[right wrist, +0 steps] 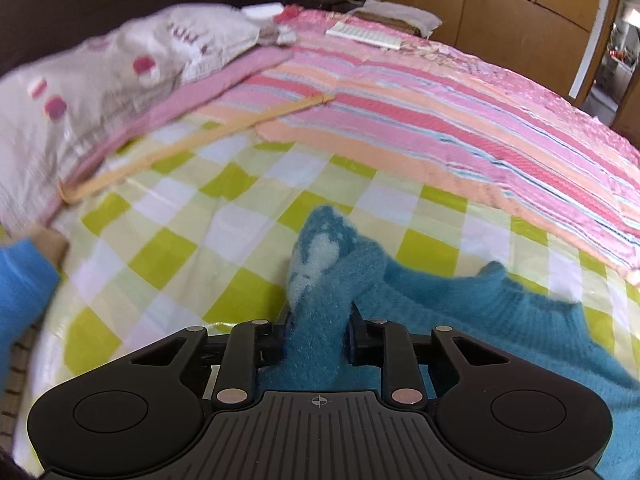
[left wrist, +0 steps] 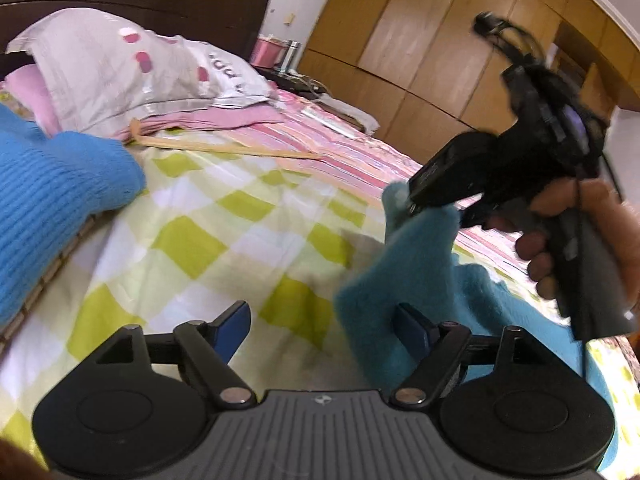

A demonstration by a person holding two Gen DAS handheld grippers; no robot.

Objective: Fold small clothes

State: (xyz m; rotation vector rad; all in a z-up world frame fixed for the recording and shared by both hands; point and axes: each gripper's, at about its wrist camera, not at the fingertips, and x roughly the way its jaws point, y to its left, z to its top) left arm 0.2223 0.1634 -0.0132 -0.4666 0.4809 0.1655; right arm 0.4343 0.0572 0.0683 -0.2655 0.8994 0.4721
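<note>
**Teal sock pinched and lifted over the bed**

The right claw (right wrist: 318, 340) was clenched on a fuzzy teal sock (right wrist: 328, 280), whose long axis ran from the lower centre of the right wrist frame up toward the middle, its pale-patterned end pointing away from the camera and tilted slightly left. A second piece of teal knit (right wrist: 500, 312) spread flat on the bed to the lower right, touching the held sock.

The left claw (left wrist: 320, 332) stood released, its blue pads wide apart; the sock (left wrist: 400, 280) hung just before its right pad, whether touching it I could not tell.

The surface was a bed with a green-and-white checked sheet (right wrist: 192, 248) and a pink striped blanket (right wrist: 440, 120) beyond it. A grey pillow with pink spots (left wrist: 120, 68) lay in the upper left, a pale wooden stick (left wrist: 224, 148) beside it, and wooden wardrobe doors (left wrist: 420, 40) filled the upper right.

Only the left wrist view showed the right claw from outside (left wrist: 416, 204), gripped by a hand (left wrist: 560, 248), with the sock dangling from its tip, and a bright blue knit garment (left wrist: 52, 200) bulking at the left edge.
</note>
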